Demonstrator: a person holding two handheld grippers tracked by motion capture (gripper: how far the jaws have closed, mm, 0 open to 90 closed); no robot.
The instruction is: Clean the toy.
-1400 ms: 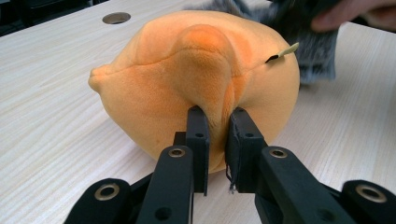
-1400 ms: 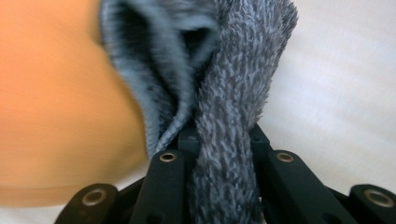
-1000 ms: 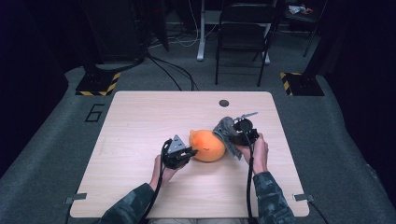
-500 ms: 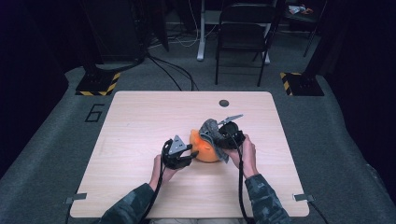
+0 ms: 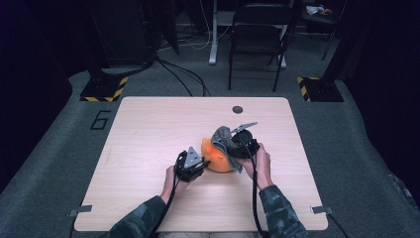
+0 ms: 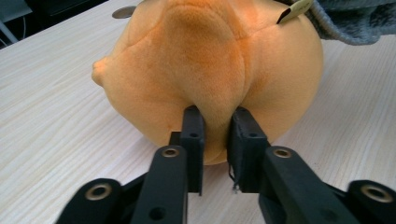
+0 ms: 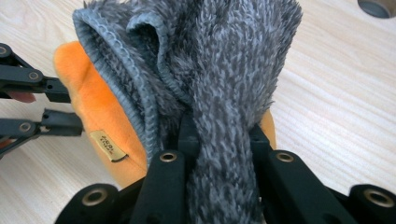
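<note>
Left claw (image 6: 215, 135) pinches orange plush (image 6: 210, 60); right claw (image 7: 219, 140) grips grey cloth (image 7: 219, 60).

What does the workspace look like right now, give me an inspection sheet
Surface: wooden table, grommet hole near the far edge.
Job's things: orange plush toy on the table; grey fuzzy cloth draped over it.
Clutter: nothing seen.
Grippers: left gripper jaws pinch a fold of the plush; right gripper shut on the cloth.
Cables: one trails from each gripper; more on the floor beyond.
Surroundings: grey carpet, folding chair, striped bases.
</note>
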